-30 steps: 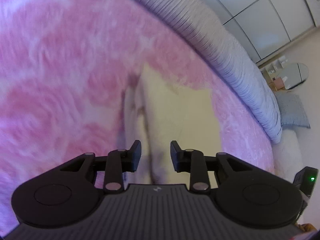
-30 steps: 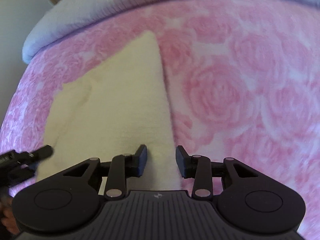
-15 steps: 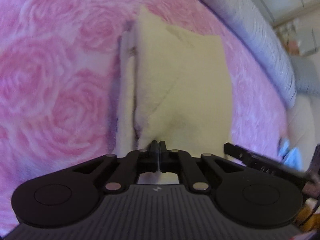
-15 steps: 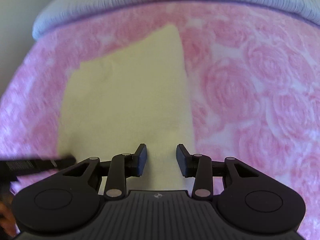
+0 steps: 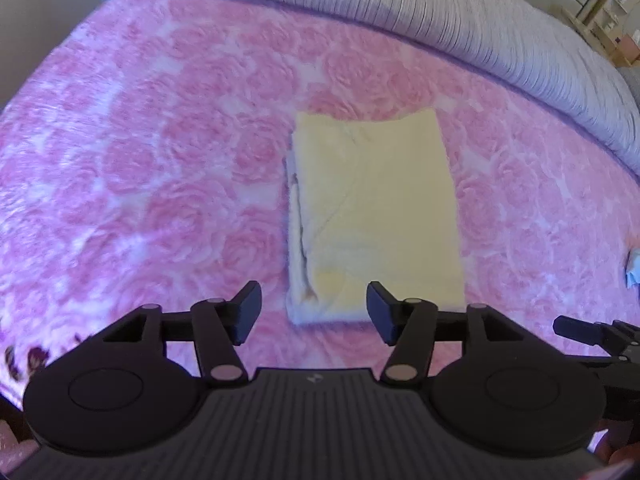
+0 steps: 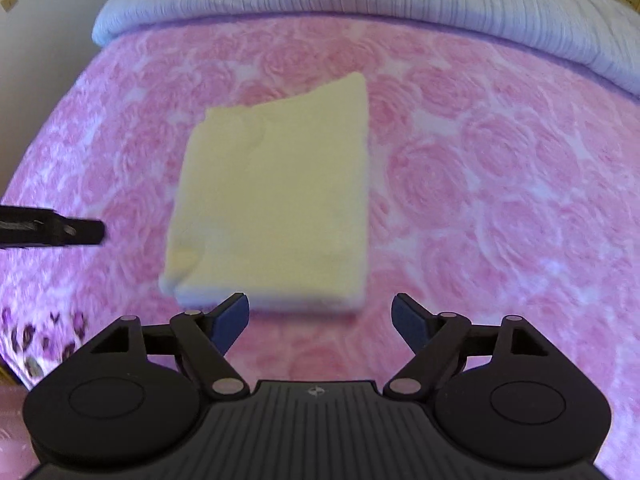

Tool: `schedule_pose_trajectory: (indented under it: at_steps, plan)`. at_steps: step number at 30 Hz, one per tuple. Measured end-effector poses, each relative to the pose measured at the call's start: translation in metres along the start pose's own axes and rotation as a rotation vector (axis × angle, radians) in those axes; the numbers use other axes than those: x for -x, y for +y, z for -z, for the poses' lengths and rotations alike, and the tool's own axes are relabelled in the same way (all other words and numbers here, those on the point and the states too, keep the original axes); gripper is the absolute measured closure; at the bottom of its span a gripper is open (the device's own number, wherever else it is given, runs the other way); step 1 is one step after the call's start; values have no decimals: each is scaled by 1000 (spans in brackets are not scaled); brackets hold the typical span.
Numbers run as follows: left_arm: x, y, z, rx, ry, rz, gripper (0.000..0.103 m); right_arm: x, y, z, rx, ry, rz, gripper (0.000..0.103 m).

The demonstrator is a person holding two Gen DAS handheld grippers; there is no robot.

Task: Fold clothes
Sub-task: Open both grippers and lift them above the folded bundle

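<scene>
Here both claws hang above the bed, pointing steeply down. The left claw (image 5: 314,312) has its jaws opening with nothing between them, and the right claw (image 6: 320,316) is likewise spreading and empty. Just beyond the fingertips lies the folded yellow garment (image 5: 372,216), flat on the pink rose blanket (image 5: 160,168), its long axis running away from the claws toward the grey ribbed cover (image 5: 460,28) at the far edge. From the left claw it sits slightly right, from the right claw slightly left, so it lies between the two, about equally near each.
</scene>
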State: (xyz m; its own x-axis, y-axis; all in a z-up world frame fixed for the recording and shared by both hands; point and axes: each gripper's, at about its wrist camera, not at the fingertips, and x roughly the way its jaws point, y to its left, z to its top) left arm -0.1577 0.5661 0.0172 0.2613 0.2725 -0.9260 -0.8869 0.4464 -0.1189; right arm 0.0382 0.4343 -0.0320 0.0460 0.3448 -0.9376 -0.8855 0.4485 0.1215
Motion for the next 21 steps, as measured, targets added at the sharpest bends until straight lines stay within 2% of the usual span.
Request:
schedule_pose_trajectory:
  at_steps: [2,9,21]
  plan:
    - [17,-6,9,-1,-16,-14,44,16,0,3,9,0,-3,15]
    - [62,-21,36,-16,-57,-42,42,57,2,5,42,-20,1,15]
    - [89,-34,64,-55,-75,-70,42,83,10,24,98,-26,-12,15]
